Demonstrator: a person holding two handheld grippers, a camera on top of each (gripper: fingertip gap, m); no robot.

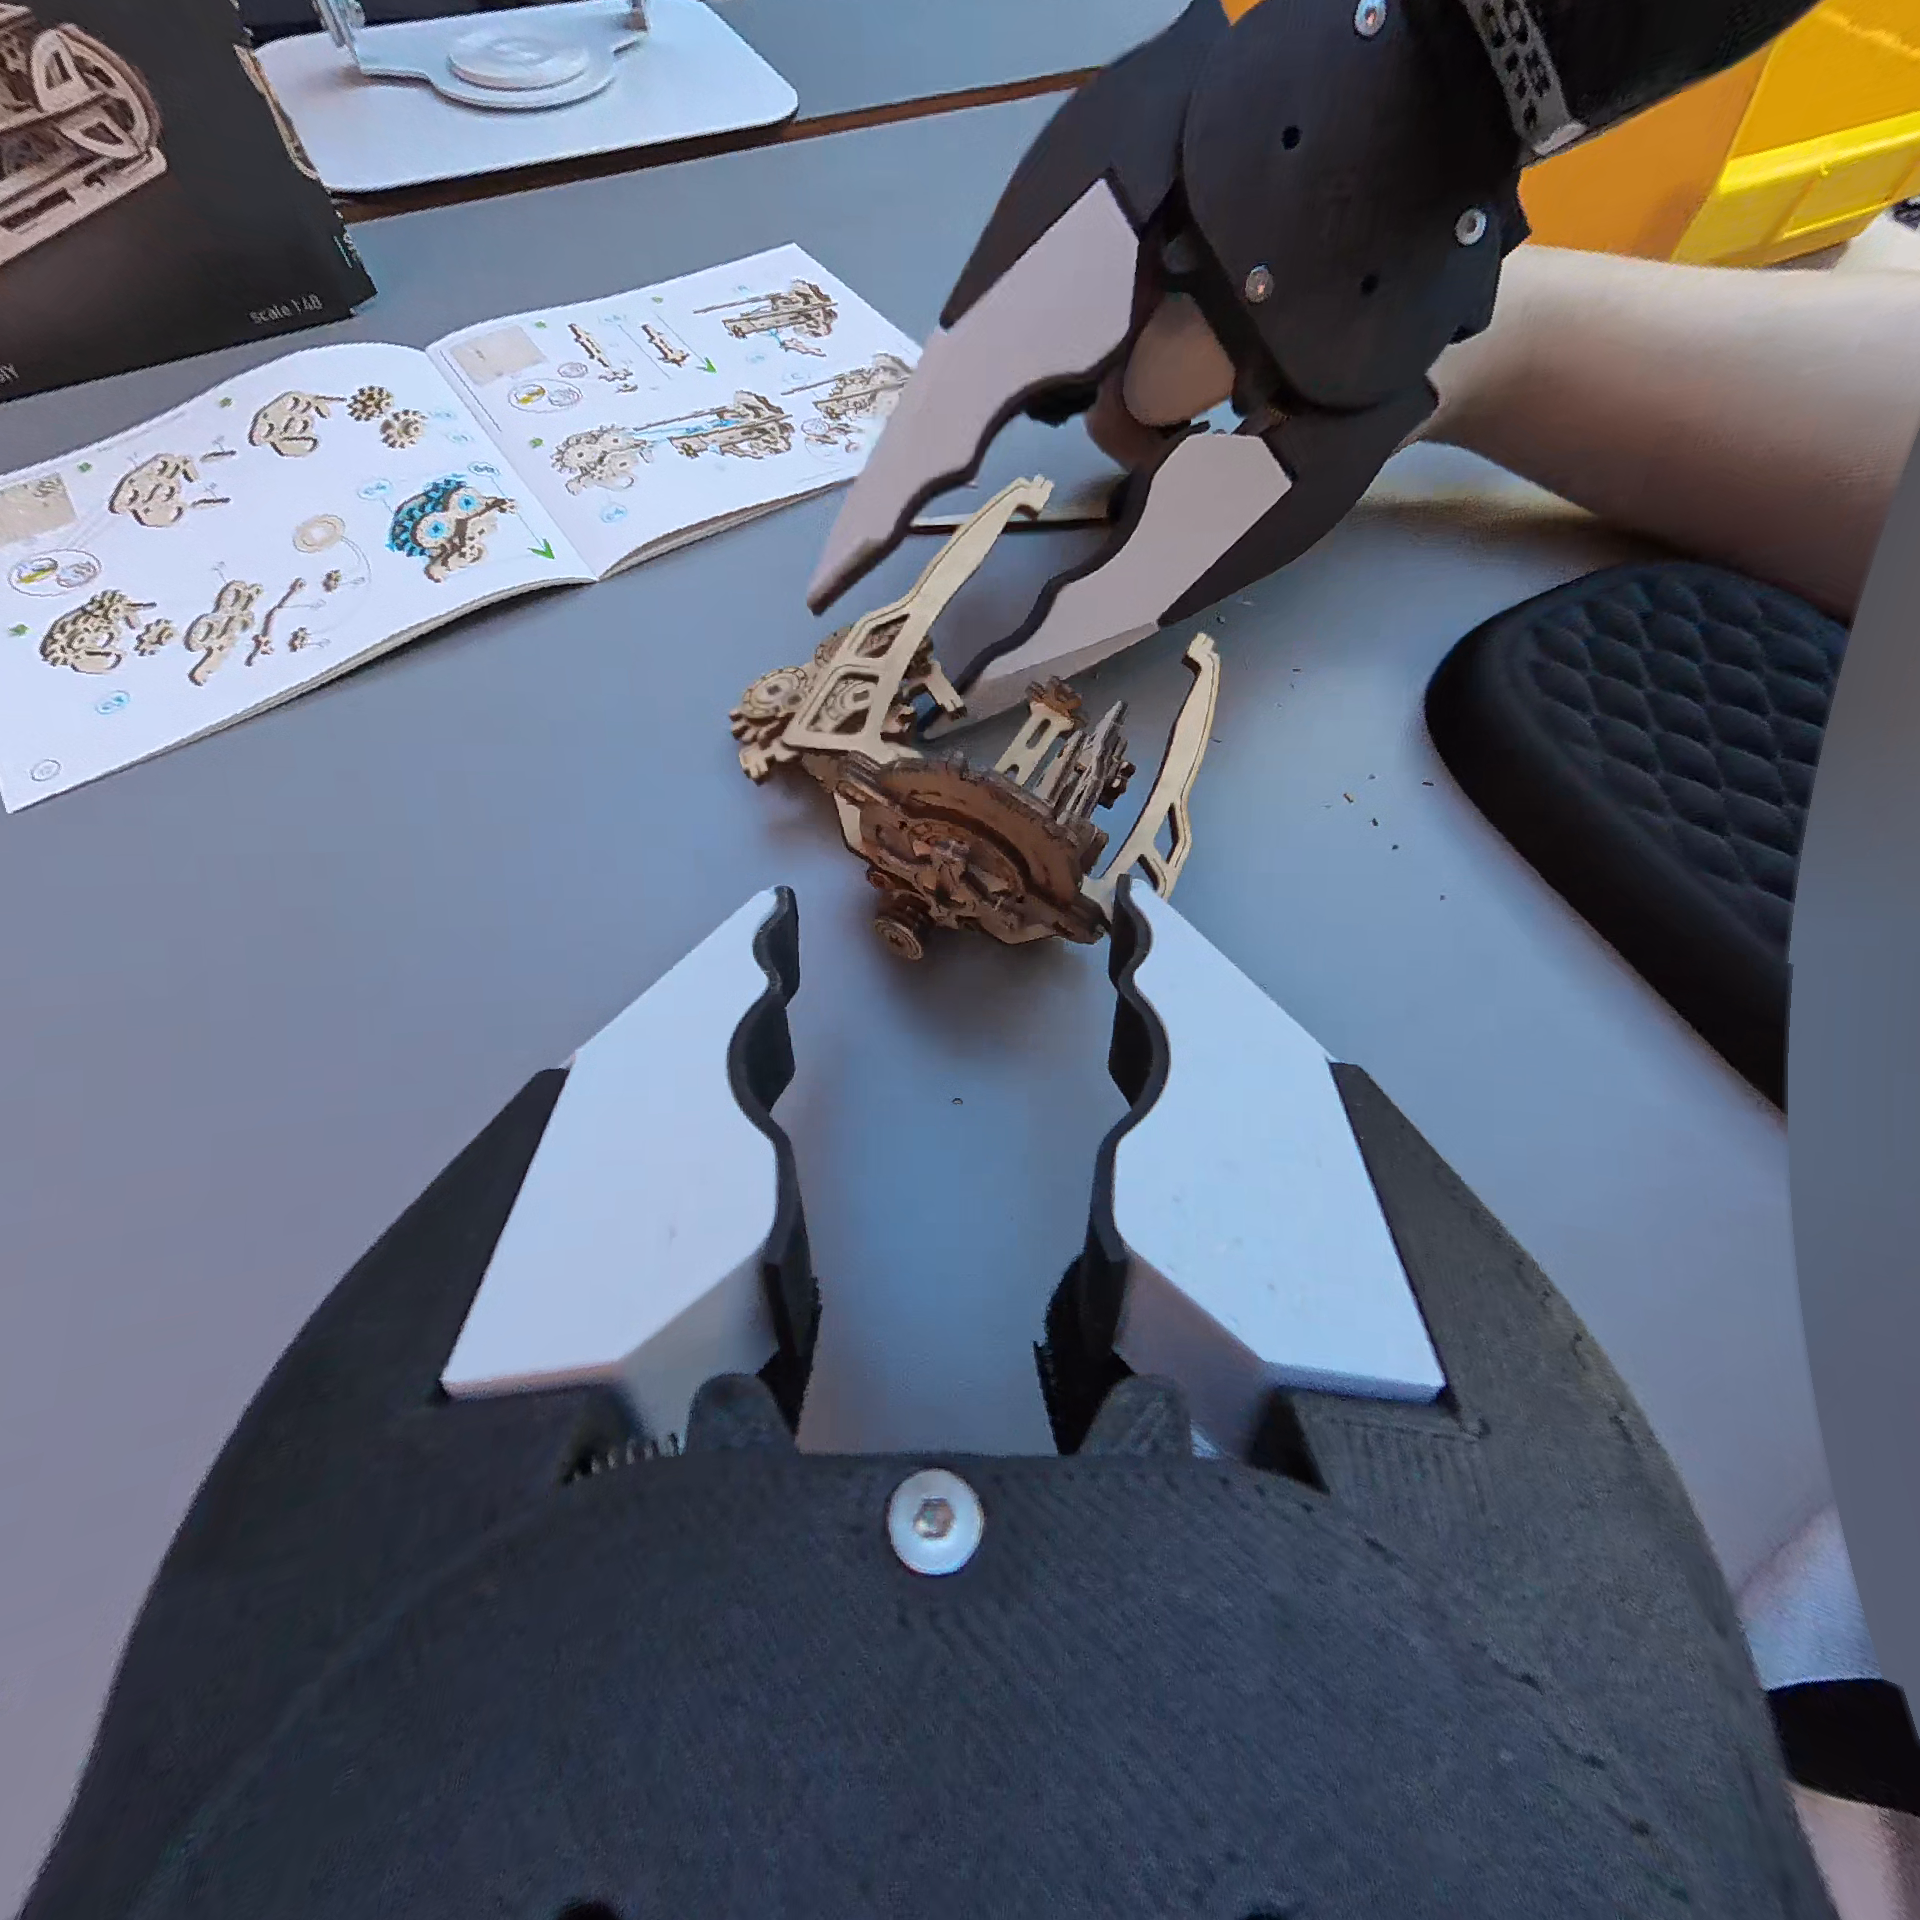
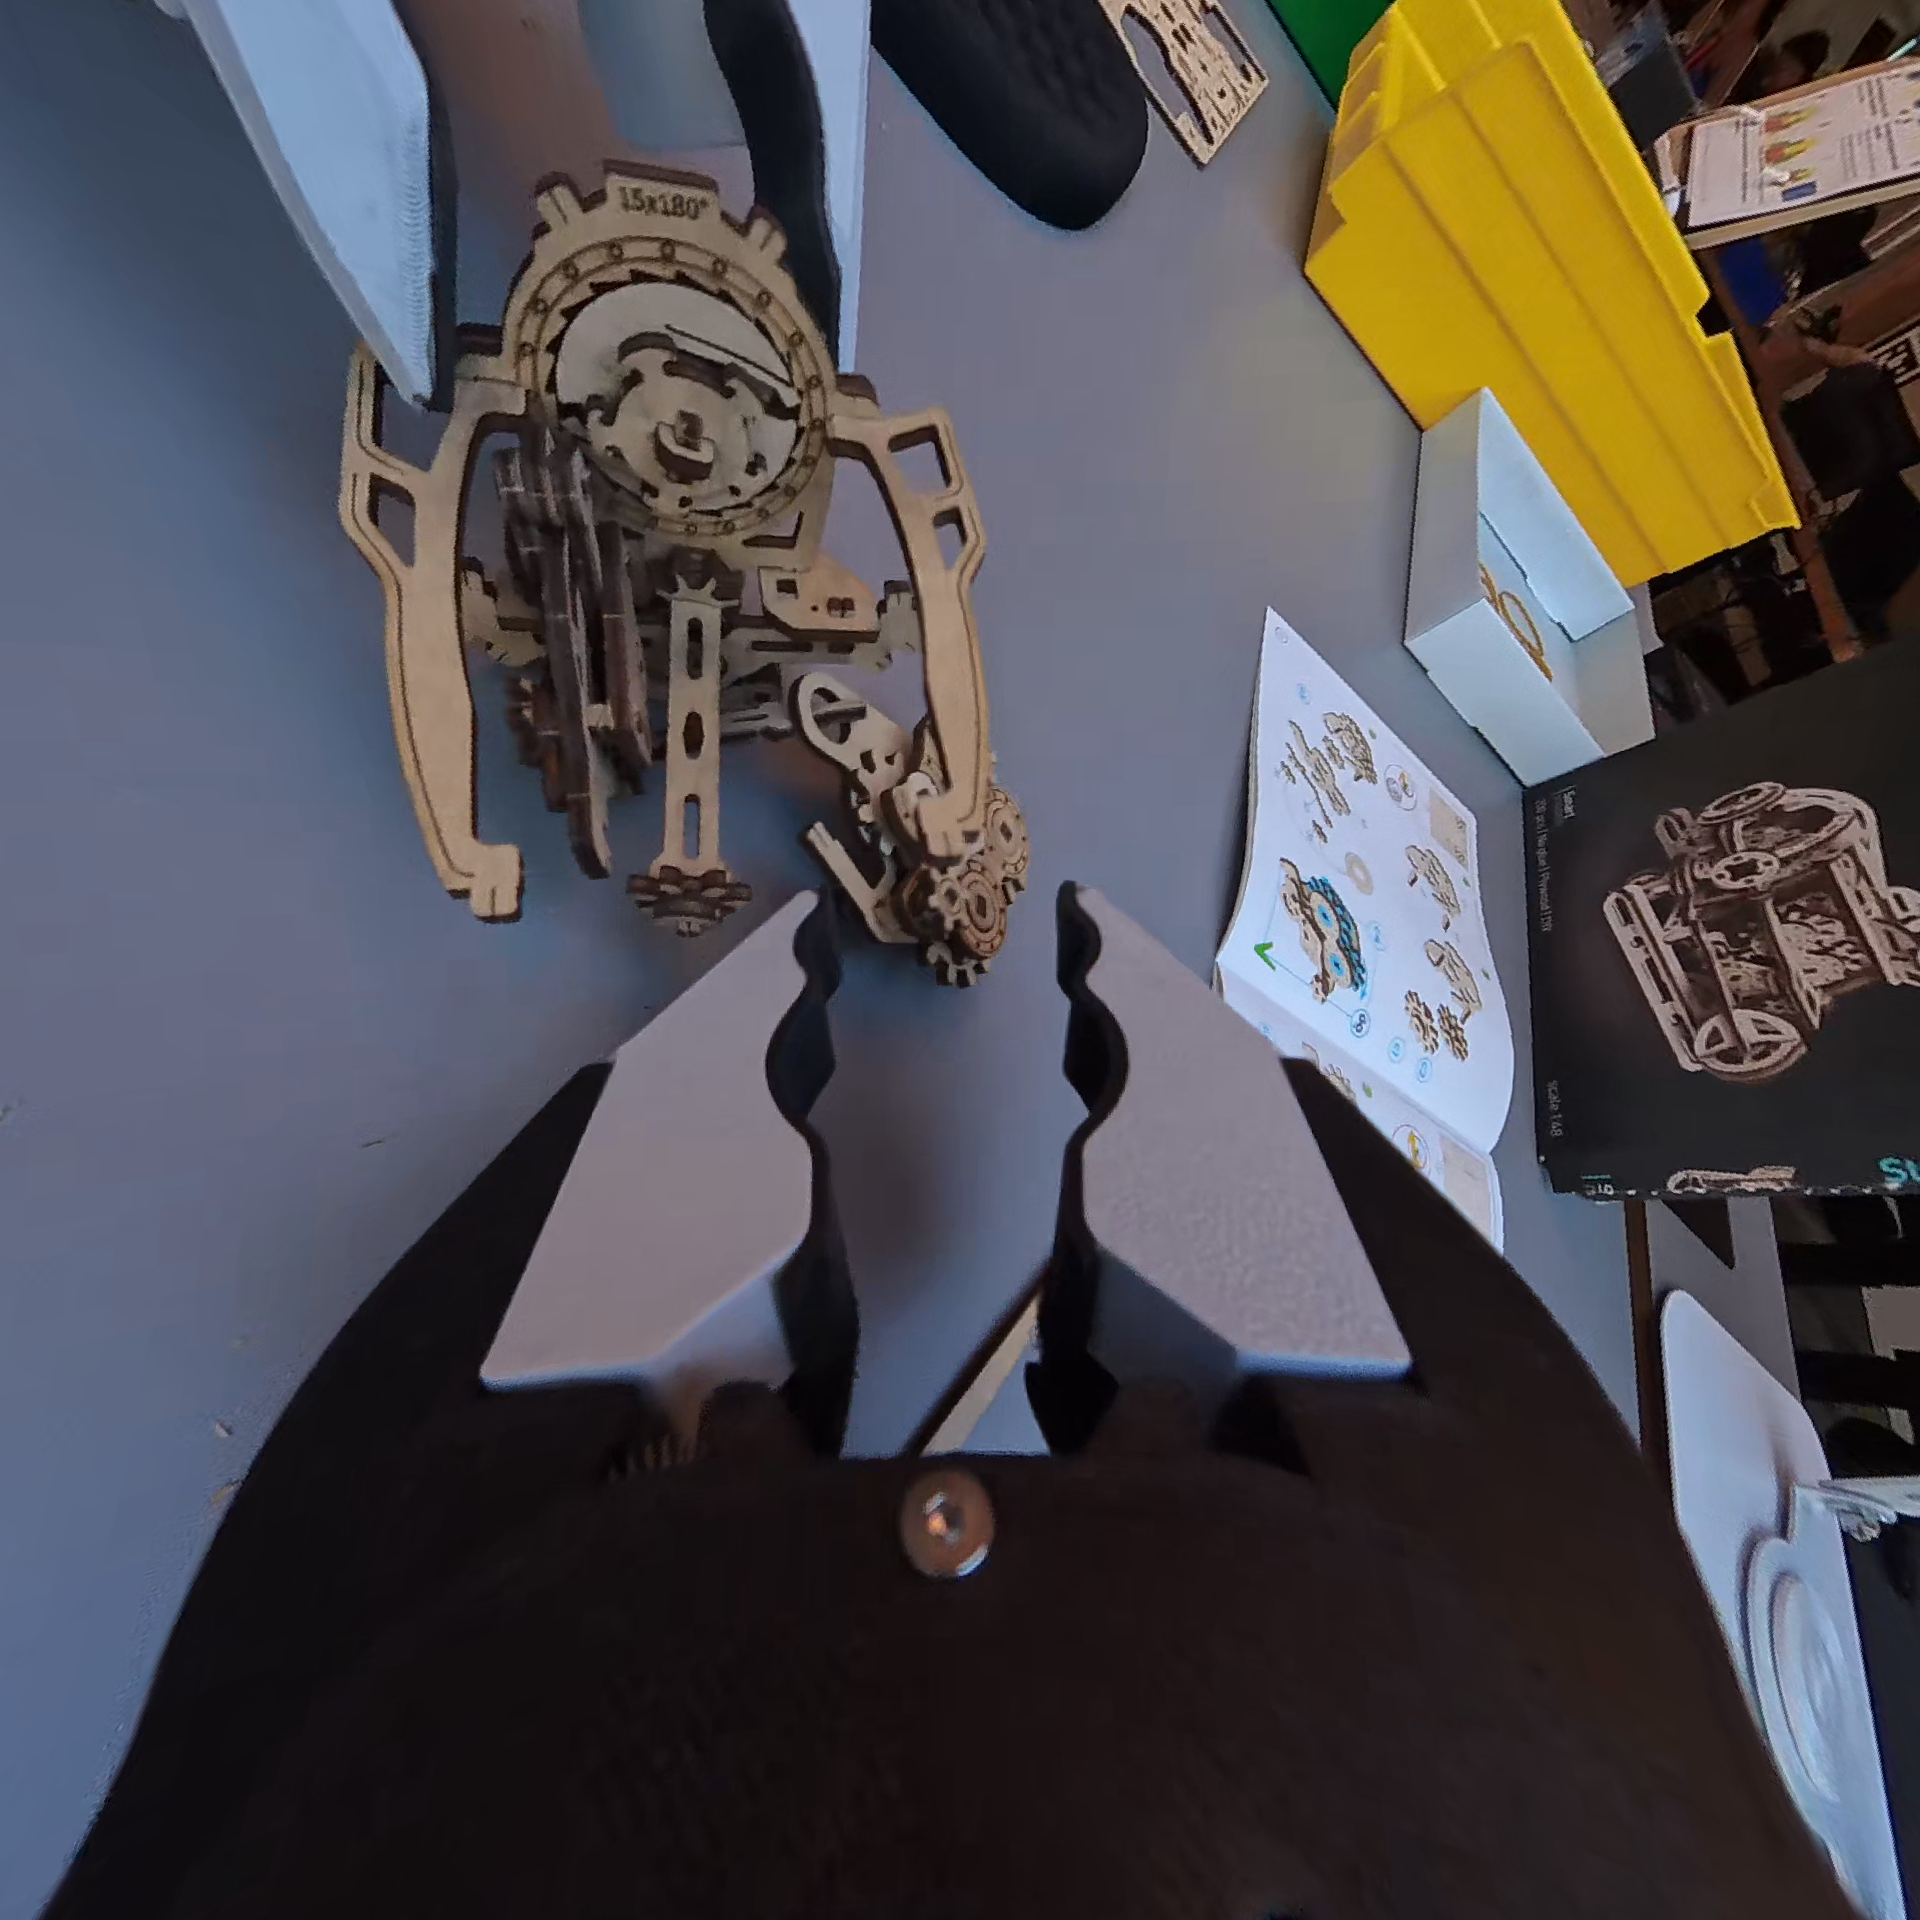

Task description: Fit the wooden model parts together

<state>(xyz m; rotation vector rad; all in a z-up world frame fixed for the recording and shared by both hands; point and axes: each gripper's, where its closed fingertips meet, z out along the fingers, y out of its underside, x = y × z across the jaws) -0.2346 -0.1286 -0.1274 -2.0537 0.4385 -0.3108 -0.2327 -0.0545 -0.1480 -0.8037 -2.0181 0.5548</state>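
A partly built wooden model point(image 1: 935, 810) of gears, a round dial and two curved side arms lies on the grey table point(image 1: 312, 1039). It also shows in the right wrist view point(image 2: 665, 499). My left gripper point(image 1: 954, 902) is open and empty, its tips just short of the dial end. My right gripper point(image 1: 883, 665) is open above the far end. In its own view point(image 2: 940, 899) its tips flank the small gear cluster point(image 2: 956, 904) on one side arm without closing on it. A thin wooden strip point(image 2: 977, 1371) lies under it.
An open instruction booklet point(image 1: 416, 488) and a black box point(image 1: 156, 187) lie to the left. A black mesh pad point(image 1: 1642, 779) and a person's forearm point(image 1: 1662, 416) are to the right. Yellow bins point(image 2: 1507, 291), a white box point(image 2: 1507, 603) and a wooden parts sheet point(image 2: 1195, 62) stand farther off.
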